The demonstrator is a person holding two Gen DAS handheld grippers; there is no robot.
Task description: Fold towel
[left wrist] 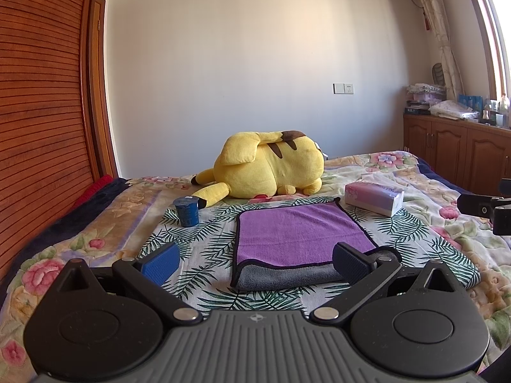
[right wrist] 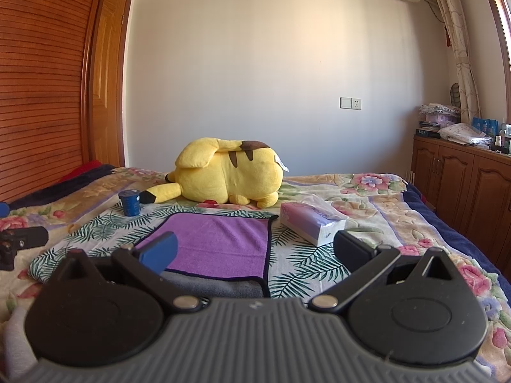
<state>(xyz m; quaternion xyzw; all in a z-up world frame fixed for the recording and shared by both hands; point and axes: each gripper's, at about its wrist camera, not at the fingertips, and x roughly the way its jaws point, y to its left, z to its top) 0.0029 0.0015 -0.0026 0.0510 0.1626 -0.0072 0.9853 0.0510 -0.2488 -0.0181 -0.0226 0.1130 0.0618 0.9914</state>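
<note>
Both grippers' fingers [left wrist: 159, 263] wide, holding nothing; risk of pinching only the towel [left wrist: 297, 233] top layer, spoiling the fold.

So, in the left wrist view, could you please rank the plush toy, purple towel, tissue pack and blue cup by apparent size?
1-2. Purple towel and plush toy: too alike, and the towel lies nearer.
3. Tissue pack.
4. Blue cup.

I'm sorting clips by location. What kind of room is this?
Most likely a home bedroom: the towel lies on a bed with a floral quilt, a yellow plush toy sits behind it, and a wooden wardrobe stands alongside.
</note>
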